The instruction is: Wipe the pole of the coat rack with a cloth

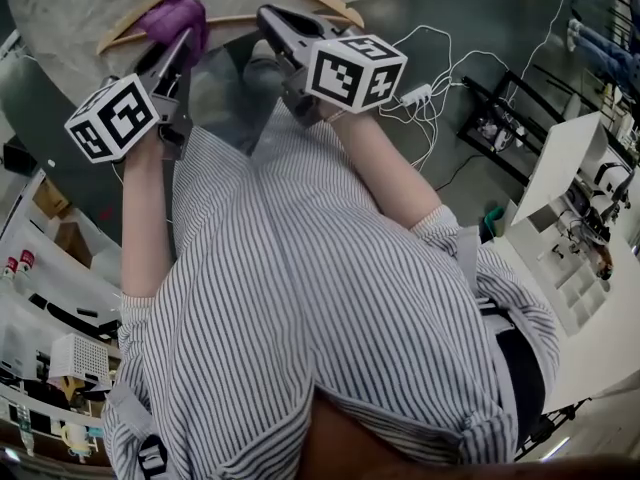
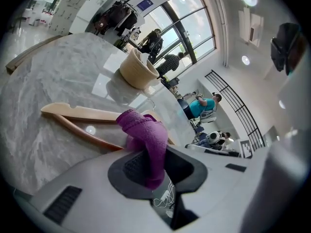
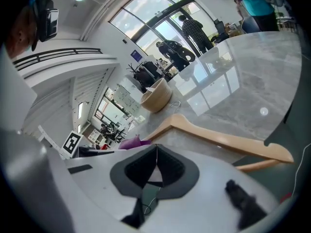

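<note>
A purple cloth is pinched in my left gripper, which is shut on it just over the round marble table. In the left gripper view the cloth bulges out of the left gripper above a wooden hanger lying on the tabletop. My right gripper hovers beside it on the right, shut and holding nothing; the right gripper points over the same hanger. No coat rack pole shows in any view.
A beige bowl-shaped thing stands farther back on the table. White cables and a power strip lie on the floor to the right, near a white desk. Shelving is at the left. People stand in the background.
</note>
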`<action>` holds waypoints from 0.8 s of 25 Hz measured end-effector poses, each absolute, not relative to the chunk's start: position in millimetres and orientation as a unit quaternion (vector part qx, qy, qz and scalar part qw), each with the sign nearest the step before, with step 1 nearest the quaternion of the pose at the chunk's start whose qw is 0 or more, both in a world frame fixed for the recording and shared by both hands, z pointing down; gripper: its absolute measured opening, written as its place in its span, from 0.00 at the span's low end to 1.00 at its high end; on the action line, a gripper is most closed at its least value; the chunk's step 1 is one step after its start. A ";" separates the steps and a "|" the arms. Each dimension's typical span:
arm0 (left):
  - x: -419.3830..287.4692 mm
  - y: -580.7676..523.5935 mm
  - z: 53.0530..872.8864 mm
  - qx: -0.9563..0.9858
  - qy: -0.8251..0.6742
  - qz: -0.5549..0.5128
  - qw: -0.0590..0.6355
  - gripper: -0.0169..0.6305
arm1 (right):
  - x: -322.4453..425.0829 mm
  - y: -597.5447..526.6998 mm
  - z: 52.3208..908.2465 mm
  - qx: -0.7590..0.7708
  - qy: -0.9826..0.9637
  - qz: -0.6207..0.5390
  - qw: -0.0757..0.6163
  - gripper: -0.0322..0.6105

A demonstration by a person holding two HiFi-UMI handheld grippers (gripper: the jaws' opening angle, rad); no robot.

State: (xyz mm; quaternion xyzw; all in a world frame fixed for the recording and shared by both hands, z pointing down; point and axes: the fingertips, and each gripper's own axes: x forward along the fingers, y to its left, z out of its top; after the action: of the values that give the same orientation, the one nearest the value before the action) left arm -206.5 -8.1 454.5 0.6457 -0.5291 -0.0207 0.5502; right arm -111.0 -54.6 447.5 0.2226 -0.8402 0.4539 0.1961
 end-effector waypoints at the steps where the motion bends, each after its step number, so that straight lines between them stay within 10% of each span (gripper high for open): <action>1: -204.0 -9.9 455.1 0.647 -0.527 -0.020 0.550 0.15 | -108.6 -55.0 448.7 0.224 -0.839 0.455 0.196 0.07; 20: -130.1 -43.8 455.7 0.683 -0.477 0.010 0.553 0.15 | -41.2 -71.2 454.7 0.274 -0.818 0.477 0.169 0.07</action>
State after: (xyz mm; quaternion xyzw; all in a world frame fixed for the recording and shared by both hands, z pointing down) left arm -130.1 -43.8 455.7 0.6827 -0.4772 0.0097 0.5533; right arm -41.2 -71.2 454.7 0.2744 -0.8179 0.4766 0.1693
